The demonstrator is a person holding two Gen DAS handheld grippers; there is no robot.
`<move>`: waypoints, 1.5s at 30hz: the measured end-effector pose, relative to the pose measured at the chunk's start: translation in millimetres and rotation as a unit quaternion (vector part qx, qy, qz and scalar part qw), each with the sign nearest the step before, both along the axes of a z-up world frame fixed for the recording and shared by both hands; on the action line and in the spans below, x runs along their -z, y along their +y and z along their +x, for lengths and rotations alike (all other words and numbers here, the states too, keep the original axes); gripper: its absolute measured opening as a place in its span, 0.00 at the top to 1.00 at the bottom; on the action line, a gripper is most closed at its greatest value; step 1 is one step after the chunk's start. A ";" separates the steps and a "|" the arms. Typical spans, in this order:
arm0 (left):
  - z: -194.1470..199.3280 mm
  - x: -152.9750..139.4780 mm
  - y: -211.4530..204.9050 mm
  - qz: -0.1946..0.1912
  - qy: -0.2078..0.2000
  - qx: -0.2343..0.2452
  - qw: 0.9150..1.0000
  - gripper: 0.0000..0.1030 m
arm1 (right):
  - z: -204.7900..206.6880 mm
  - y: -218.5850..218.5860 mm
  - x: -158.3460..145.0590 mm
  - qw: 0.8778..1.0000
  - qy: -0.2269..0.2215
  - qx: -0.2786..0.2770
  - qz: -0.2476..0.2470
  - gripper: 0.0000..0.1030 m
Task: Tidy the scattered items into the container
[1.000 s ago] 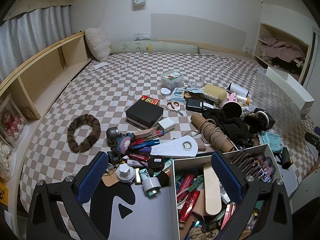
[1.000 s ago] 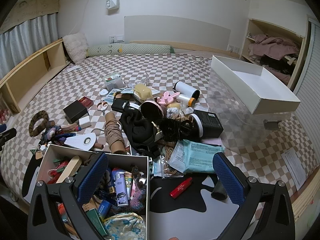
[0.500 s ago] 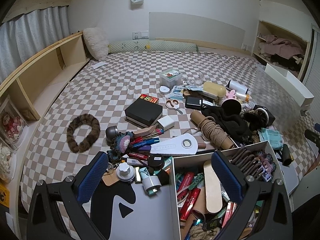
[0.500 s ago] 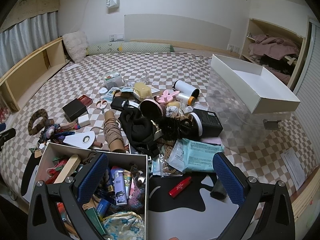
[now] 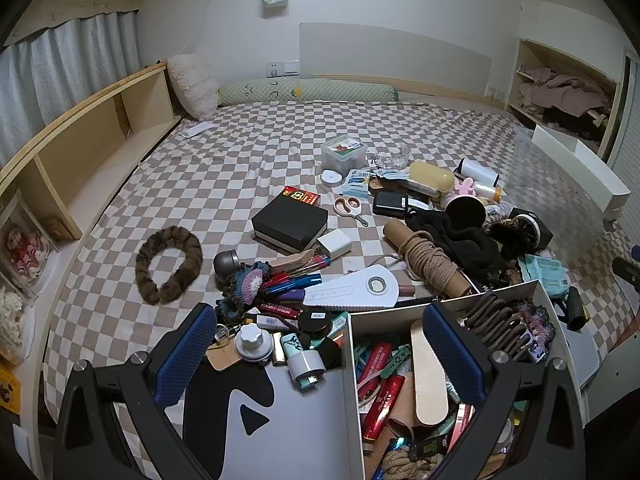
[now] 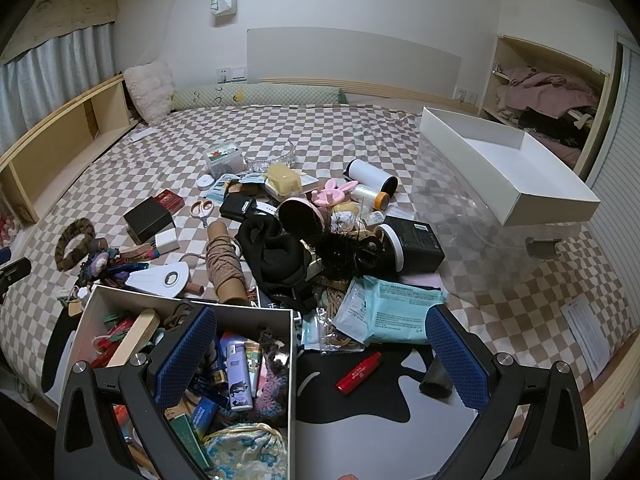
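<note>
Container (image 6: 256, 312) sitting near left on bed (image 6: 360, 140), half full, long axis running near-far. Both tools hovering released, empty: left tool (image 5: 320, 344), right tool (image 6: 320, 344). Red tube (image 6: 359, 372) lying near right, pointing far-right; advise closing across its short width.
</note>
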State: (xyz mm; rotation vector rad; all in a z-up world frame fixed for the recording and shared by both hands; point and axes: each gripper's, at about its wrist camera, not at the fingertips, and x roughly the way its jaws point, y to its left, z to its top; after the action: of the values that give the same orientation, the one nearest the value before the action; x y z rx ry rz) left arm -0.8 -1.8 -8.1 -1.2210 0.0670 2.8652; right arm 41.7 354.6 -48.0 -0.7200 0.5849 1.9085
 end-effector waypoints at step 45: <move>-11.6 20.6 -19.4 0.019 -0.039 -0.013 0.999 0.00 | 1.6 17.5 28.3 1.000 0.008 -0.006 -0.019 0.00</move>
State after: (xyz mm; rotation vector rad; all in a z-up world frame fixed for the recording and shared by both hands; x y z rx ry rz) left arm -12.4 -21.2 -28.6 -1.3344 -0.0056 2.8240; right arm 43.4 372.2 -76.3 -0.7346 0.6285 1.9208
